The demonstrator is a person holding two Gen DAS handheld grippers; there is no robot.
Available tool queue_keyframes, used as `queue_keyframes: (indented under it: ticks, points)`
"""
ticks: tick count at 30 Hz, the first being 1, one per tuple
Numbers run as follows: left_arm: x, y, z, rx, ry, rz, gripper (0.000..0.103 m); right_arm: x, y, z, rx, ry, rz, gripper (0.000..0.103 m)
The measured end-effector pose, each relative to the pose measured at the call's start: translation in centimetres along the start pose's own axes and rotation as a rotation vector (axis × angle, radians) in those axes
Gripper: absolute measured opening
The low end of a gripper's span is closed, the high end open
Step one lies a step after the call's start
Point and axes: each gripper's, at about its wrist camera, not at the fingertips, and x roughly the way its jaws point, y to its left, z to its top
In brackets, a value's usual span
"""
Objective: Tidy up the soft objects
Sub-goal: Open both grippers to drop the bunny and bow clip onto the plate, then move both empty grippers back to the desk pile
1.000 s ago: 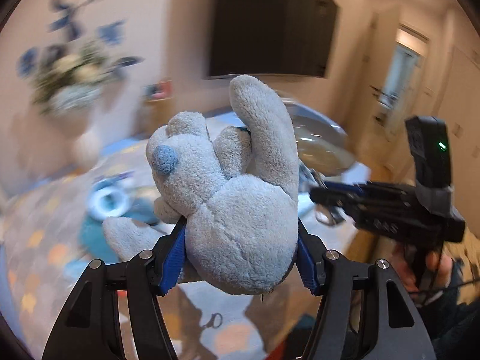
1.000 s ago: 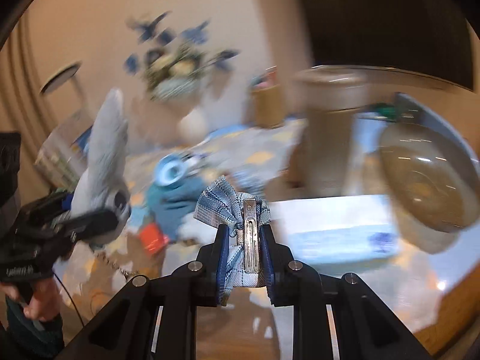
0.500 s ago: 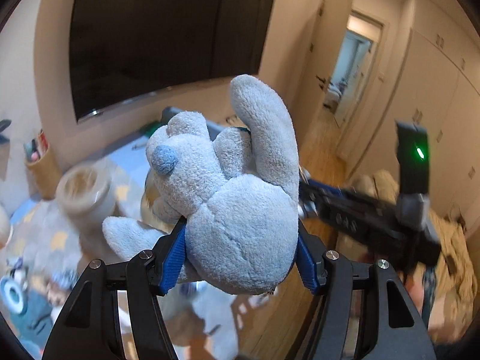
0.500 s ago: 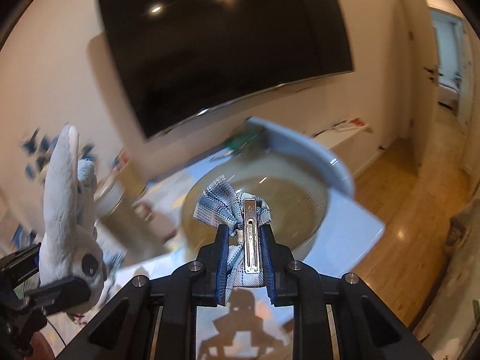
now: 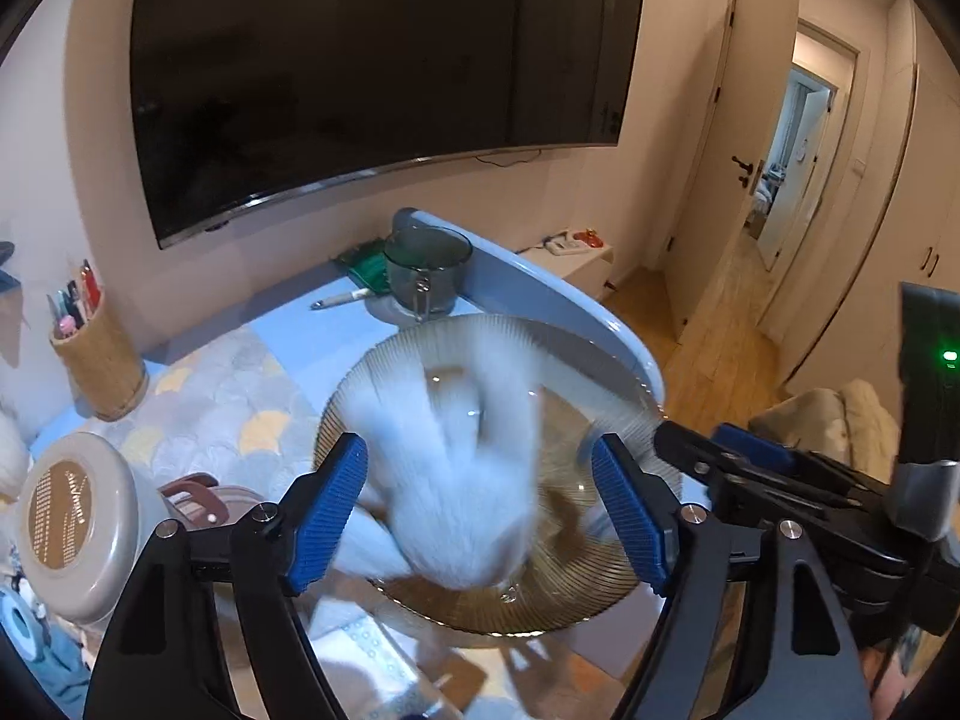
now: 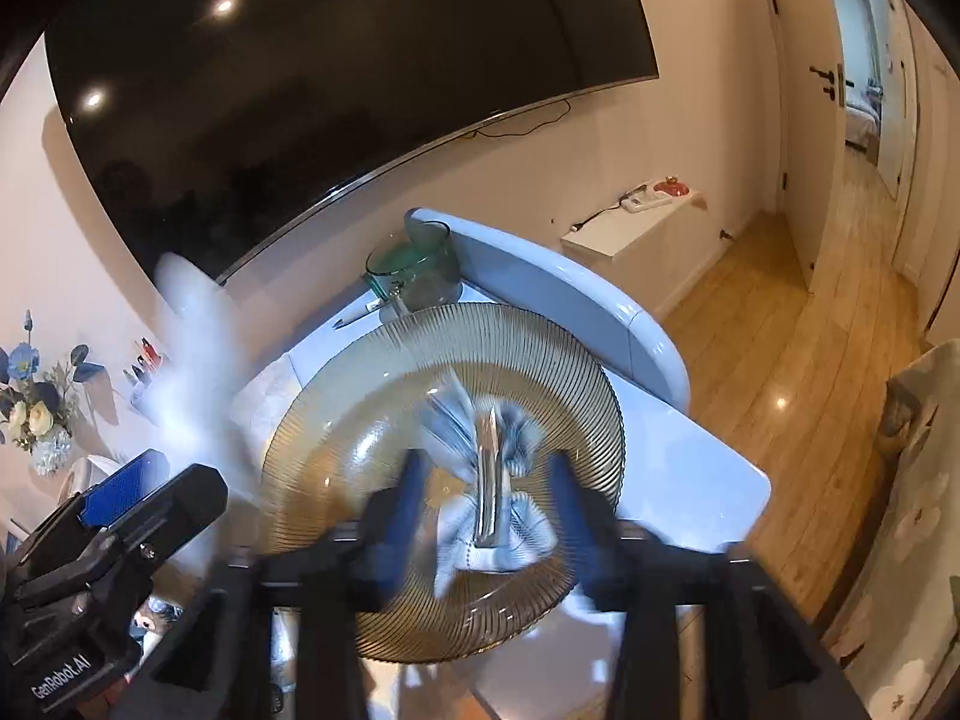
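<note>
A grey plush toy (image 5: 456, 480), blurred with motion, drops between the spread fingers of my left gripper (image 5: 480, 510), whose jaws are opening; the blue pads (image 5: 327, 510) stand clear of it. Under it lies a ribbed amber glass plate (image 5: 600, 594). In the right wrist view a plaid fabric bow with a metal clip (image 6: 489, 480) hangs blurred over the same plate (image 6: 336, 420), between the parted fingers of my right gripper (image 6: 489, 516), whose jaws are opening and do not touch it. The plush (image 6: 192, 360) shows as a white streak at the left, above the left gripper (image 6: 120, 516).
The plate rests on a pale blue table (image 5: 288, 330) against the wall under a large dark screen (image 5: 360, 72). A green glass cup (image 5: 427, 267), a pen holder (image 5: 99, 354) and a grey lidded container (image 5: 72, 516) stand around. Wooden floor (image 6: 780, 408) and a doorway lie right.
Both grippers swung right, from the patterned mat to above the amber plate. Both sets of jaws have spread; the plush and the bow have come loose and are falling toward the plate.
</note>
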Motion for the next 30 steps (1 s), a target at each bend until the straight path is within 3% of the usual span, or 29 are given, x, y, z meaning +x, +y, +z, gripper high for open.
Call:
queue_keyframes:
  ticks: [5, 8, 12, 17, 21, 22, 25, 26, 30]
  points:
    - [-2.8, -0.7, -0.4, -0.020, -0.013, -0.116, 0.076, -1.5, -0.5, -0.6, 0.010, -0.019, 0.020, 0.056]
    - [-7.3, -0.5, -1.4, -0.012, -0.058, -0.163, 0.076, -3.4, -0.1, -1.4, -0.012, -0.036, 0.043, 0.056]
    - [-14.3, 1.2, -3.8, -0.010, -0.120, -0.156, 0.076, -6.1, 2.3, -4.0, -0.109, -0.046, 0.058, 0.056]
    - [-22.7, 7.5, -8.1, -0.048, -0.168, -0.018, 0.077, -8.8, 7.5, -8.2, -0.249, -0.053, 0.176, 0.056]
    - [-27.8, 14.6, -12.1, -0.128, -0.203, 0.188, 0.102, -9.9, 12.2, -11.1, -0.332, -0.043, 0.297, 0.056]
    - [-28.8, 16.9, -13.6, -0.154, -0.198, 0.276, 0.102, -10.1, 13.4, -11.8, -0.351, -0.039, 0.313, 0.057]
    - [-29.6, 21.7, -17.0, -0.235, -0.164, 0.422, 0.102, -9.9, 17.5, -14.4, -0.415, -0.023, 0.405, 0.064]
    - [-29.9, 23.0, -18.2, -0.258, -0.155, 0.453, 0.102, -9.2, 19.3, -15.4, -0.433, -0.003, 0.439, 0.071]
    - [-29.0, 27.4, -22.8, -0.330, -0.100, 0.488, 0.102, -7.1, 25.7, -19.3, -0.541, 0.059, 0.495, 0.075]
